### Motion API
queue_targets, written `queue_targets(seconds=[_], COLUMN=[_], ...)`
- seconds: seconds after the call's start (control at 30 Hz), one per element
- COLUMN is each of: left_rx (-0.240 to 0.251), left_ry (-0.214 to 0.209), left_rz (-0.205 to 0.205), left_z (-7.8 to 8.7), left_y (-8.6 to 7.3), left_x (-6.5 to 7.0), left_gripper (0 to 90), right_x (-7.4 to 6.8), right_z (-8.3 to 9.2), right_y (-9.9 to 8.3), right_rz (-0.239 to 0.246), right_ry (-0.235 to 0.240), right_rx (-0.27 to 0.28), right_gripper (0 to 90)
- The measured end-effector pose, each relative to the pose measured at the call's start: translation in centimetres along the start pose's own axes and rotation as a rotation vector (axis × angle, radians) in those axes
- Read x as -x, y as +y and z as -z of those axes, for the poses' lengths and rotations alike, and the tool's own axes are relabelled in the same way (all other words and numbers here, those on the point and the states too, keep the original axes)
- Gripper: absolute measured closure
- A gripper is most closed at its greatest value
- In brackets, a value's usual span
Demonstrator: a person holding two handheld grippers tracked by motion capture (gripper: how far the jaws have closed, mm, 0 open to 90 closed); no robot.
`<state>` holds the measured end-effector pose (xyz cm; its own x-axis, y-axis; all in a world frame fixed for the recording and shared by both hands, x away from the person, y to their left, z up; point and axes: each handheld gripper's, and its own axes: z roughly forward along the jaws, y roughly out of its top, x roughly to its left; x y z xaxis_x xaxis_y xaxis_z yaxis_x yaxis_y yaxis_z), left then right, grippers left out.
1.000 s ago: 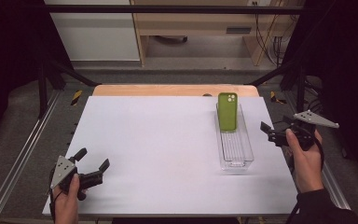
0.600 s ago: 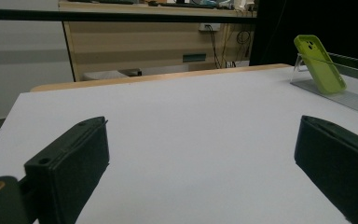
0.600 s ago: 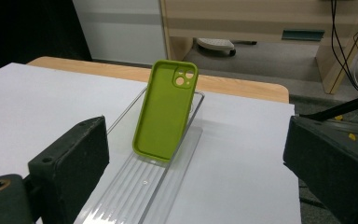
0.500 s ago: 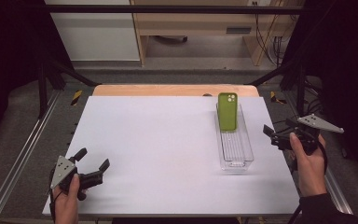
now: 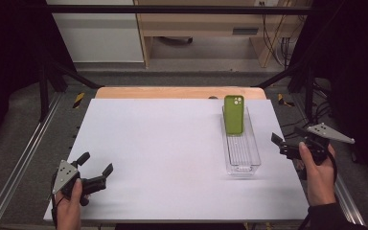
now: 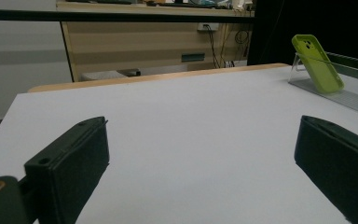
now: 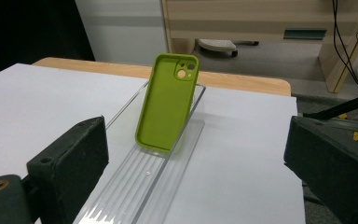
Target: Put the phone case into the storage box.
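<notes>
A green phone case (image 5: 233, 114) (image 7: 167, 103) (image 6: 317, 63) leans tilted against the far end of a clear ribbed plastic tray (image 5: 242, 153) (image 7: 135, 186) on the right of the white table (image 5: 167, 143). My right gripper (image 5: 287, 139) (image 7: 200, 172) is held open off the table's right edge, just right of the tray, with nothing between its jaws. Near the front left corner my left gripper (image 5: 96, 163) (image 6: 200, 172) rests open and empty over bare table.
A wooden strip (image 5: 172, 92) runs along the table's far edge. Metal rails (image 5: 24, 158) flank the table on both sides. Beyond stand a wooden desk (image 5: 206, 24) and hanging cables (image 5: 282, 43). Dark curtains close the sides.
The right hand has drawn its gripper back toward the front and slightly outward, away from the tray. The left gripper and the phone case have stayed put.
</notes>
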<state>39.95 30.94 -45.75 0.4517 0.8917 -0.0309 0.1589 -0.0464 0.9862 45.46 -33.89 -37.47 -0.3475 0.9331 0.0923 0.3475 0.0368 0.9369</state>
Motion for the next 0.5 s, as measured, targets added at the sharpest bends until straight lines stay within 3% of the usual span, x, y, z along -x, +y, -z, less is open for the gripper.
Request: queue_targets(seconds=[0.5], left_rx=[-0.001], left_ry=[-0.005], left_rz=[-0.001], left_z=[0.0], left_y=[0.0], left_x=[0.2], left_gripper=[2.6], right_x=[-0.2], right_z=[0.7], right_y=[-2.2], right_rz=[-0.001], right_ry=[-0.003], right_rx=[0.033], right_gripper=[4.2])
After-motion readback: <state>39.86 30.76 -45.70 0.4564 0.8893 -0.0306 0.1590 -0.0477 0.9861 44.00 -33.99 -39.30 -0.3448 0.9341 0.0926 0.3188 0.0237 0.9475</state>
